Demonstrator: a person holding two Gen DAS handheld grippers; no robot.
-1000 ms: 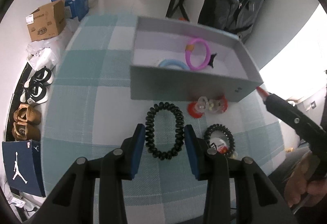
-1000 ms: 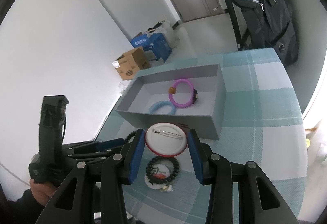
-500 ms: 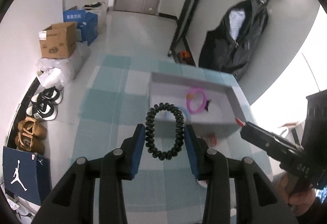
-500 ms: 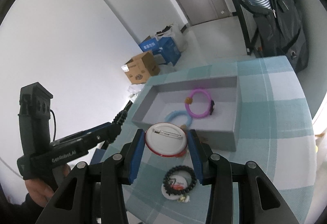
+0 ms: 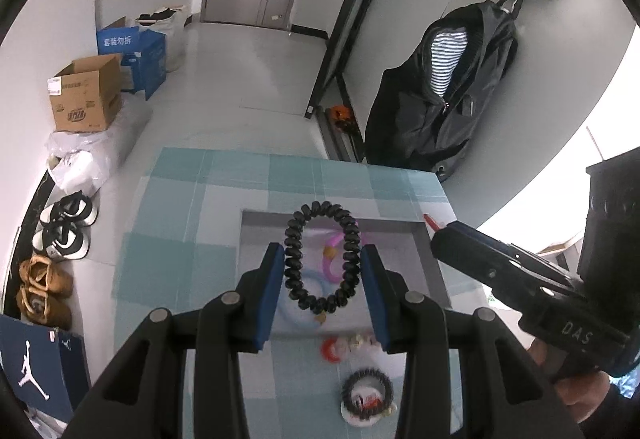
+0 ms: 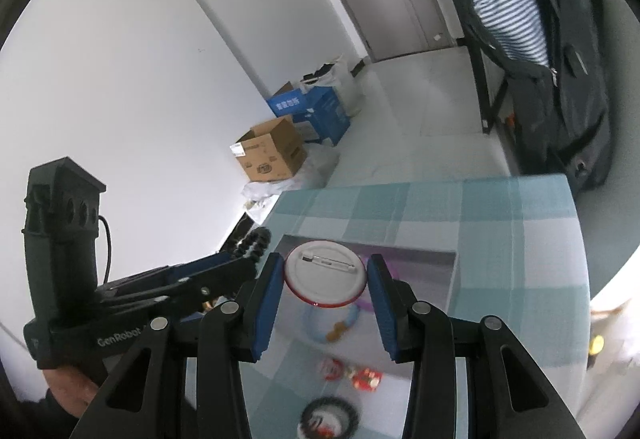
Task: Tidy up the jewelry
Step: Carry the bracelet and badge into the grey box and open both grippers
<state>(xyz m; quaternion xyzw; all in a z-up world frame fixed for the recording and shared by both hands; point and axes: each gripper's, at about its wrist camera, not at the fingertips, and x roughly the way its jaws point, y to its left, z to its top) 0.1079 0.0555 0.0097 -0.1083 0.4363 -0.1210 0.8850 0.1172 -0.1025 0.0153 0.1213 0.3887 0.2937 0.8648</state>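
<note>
My left gripper (image 5: 322, 271) is shut on a black coiled hair tie (image 5: 320, 261) and holds it high above the grey box (image 5: 424, 263). My right gripper (image 6: 325, 281) is shut on a round white pin badge (image 6: 325, 277) with a red rim, also above the grey box (image 6: 450, 275). A pink ring (image 5: 334, 259) and a light blue ring (image 6: 320, 323) lie in the box. The left gripper also shows at the left of the right wrist view (image 6: 224, 271).
The checked teal tablecloth (image 5: 180, 263) carries a red hair clip (image 5: 348, 345) and a black beaded bracelet on a badge (image 5: 366, 393) in front of the box. On the floor stand cardboard boxes (image 5: 86, 99) and shoes (image 5: 64, 227). A dark jacket (image 5: 444, 99) hangs behind.
Both grippers have risen well above the table with their items and moved over the box. The hair tie has left the cloth.
</note>
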